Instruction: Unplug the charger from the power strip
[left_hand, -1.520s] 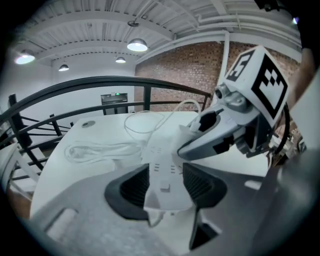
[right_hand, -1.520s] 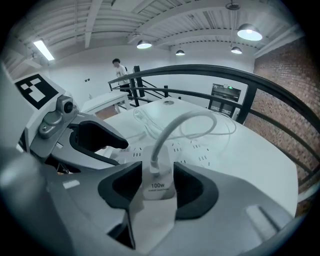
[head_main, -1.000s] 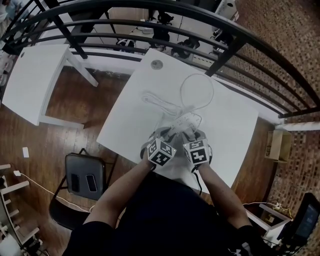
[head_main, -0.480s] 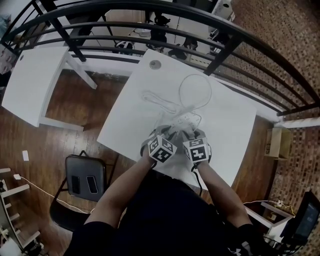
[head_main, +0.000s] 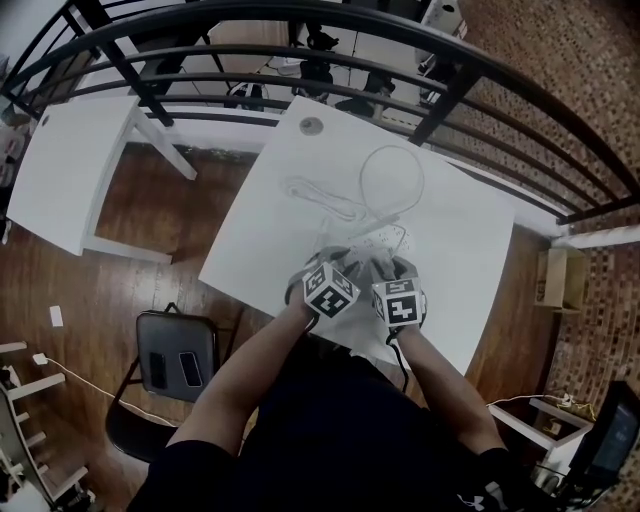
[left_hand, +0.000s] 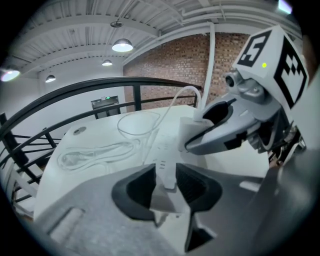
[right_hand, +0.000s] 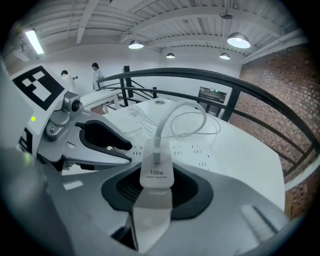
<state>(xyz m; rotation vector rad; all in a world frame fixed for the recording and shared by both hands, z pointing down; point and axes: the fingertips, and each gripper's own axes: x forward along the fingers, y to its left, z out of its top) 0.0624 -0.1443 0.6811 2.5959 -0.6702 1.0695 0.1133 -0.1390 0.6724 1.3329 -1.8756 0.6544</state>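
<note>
A white power strip (head_main: 378, 240) lies on the white table (head_main: 455, 255) just ahead of both grippers. My left gripper (left_hand: 165, 182) is shut on the near end of the power strip (left_hand: 162, 150). My right gripper (right_hand: 156, 184) is shut on the white charger (right_hand: 156, 172), a block printed "100w" that stands on the strip's top. The charger's white cable (right_hand: 165, 120) rises from it and loops over the table (head_main: 392, 180). In the left gripper view the charger (left_hand: 191, 131) sits in the right gripper's fingers (left_hand: 220, 137). I cannot tell whether its prongs are still in the socket.
A coiled white cord (head_main: 318, 195) lies left of the strip, with a round grommet (head_main: 312, 127) at the far corner. A black railing (head_main: 480, 70) curves beyond the table. A second white table (head_main: 70, 170) and a black chair (head_main: 170, 365) are at the left.
Both grippers stay at the strip and have rolled slightly. The strip and charger look about where they were.
</note>
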